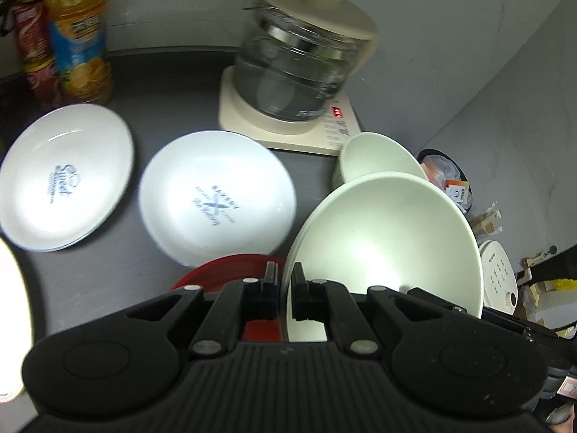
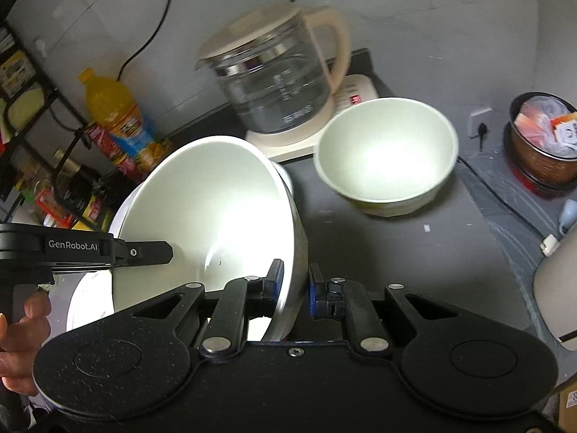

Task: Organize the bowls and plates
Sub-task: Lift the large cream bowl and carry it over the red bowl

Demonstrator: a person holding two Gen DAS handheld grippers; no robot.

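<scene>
Item: large bowl (image 2: 216, 216), tilted, carried by us at both sides. Our left gripper (image 1: 285, 274) is clenched on its rim; our right gripper (image 2: 294, 274) is clamped on its wall.

Progress, as we judge it: early. The smaller bowl (image 2: 386, 155) stands at one o'clock of the large bowl, apart, not yet nested. Two white plates (image 1: 216, 198) (image 1: 65, 176) lie unstacked at ten and eleven o'clock in the left view; a red plate (image 1: 230, 270) sits under the left gripper.

Surroundings: kettle (image 2: 277, 86) at twelve, close behind the smaller bowl; juice bottle (image 1: 79, 32) far left. We count the kettle as the nearest obstacle.
</scene>
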